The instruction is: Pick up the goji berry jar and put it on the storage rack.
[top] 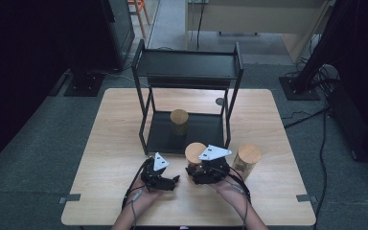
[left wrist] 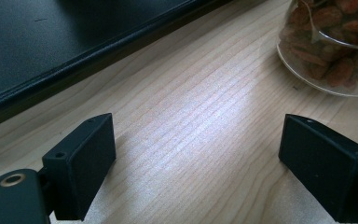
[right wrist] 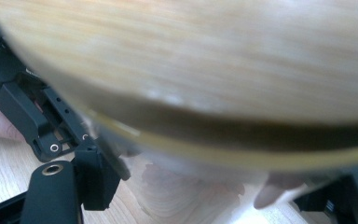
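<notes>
Jar with wooden lid (right wrist: pixel 205 60) blurred and cut by top and side edges in the right gripper view, its body hidden behind the right gripper (top: pixel 197 171) in the high view; jar of dried red fruit (left wrist: pixel 331 46) cropped at top and right in the left gripper view.

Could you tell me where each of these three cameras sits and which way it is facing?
High view: above the person's side, looking forward and down on the table, black rack, three jars, both forearms.
Left gripper view: on the left gripper, looking along its spread jaws over bare wood toward the rack's base.
Right gripper view: on the right gripper, pressed close under a wooden lid.
Shared: the jar of dried fruit appears in the high and left gripper views.
</notes>
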